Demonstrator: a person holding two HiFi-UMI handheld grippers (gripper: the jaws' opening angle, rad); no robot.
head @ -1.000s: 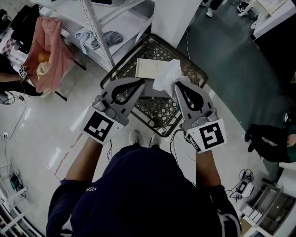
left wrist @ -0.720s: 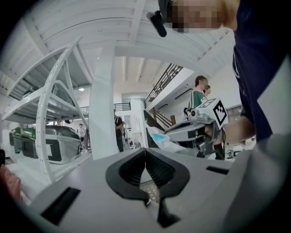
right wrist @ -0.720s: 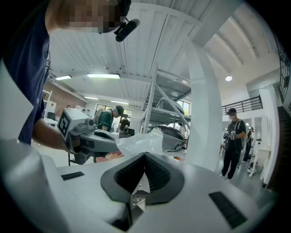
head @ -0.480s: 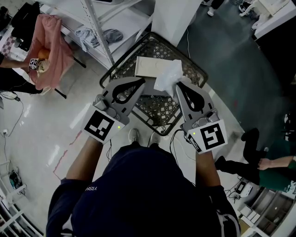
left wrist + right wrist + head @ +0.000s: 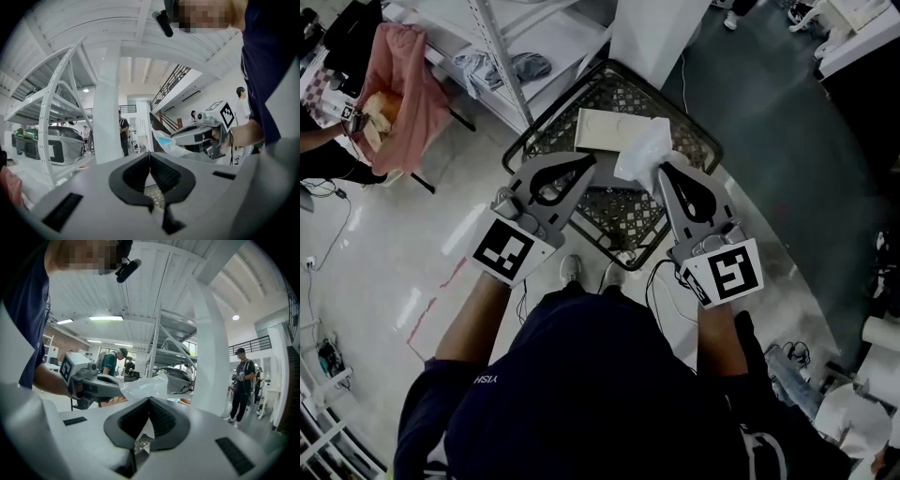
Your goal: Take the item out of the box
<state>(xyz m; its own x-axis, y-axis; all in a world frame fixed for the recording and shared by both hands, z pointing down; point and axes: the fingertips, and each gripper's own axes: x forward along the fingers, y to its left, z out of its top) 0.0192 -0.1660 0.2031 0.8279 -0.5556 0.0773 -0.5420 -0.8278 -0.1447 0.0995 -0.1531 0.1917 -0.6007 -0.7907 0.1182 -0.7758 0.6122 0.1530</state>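
While the right hand-held gripper (image 5: 660, 169) pinches a bag (image 5: 643, 150), the left hand-held gripper (image 5: 589, 161) is closed, empty. Basket (image 5: 567, 95) at 12 o'clock

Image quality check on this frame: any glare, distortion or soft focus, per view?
Head view: glare patches on the glossy floor, corners darkened. Left gripper view: heavy fisheye bows the shelf frame, black vignette round the edge. Right gripper view: same fisheye, ceiling light blown out, plastic bag at the jaws reads clear.
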